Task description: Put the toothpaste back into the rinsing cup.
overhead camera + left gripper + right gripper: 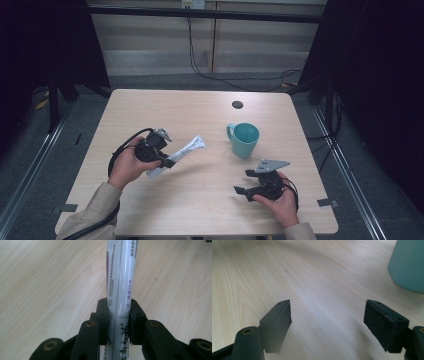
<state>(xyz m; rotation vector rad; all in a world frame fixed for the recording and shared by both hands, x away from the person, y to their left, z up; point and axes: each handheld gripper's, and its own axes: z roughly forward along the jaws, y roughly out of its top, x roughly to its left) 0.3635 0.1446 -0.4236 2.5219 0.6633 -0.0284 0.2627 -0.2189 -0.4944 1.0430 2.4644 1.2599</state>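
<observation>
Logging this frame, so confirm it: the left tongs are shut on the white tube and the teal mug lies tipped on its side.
One detail is wrong: the teal mug stands upright on the table, its mouth facing up, as the high view shows. The left tongs are indeed shut on the white tube.

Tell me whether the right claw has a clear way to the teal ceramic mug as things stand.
Probably yes. The right claw is open and holds nothing, and the teal ceramic mug stands just beyond it with bare wooden table between. The left claw, shut on the white tube, is off to the side.
</observation>
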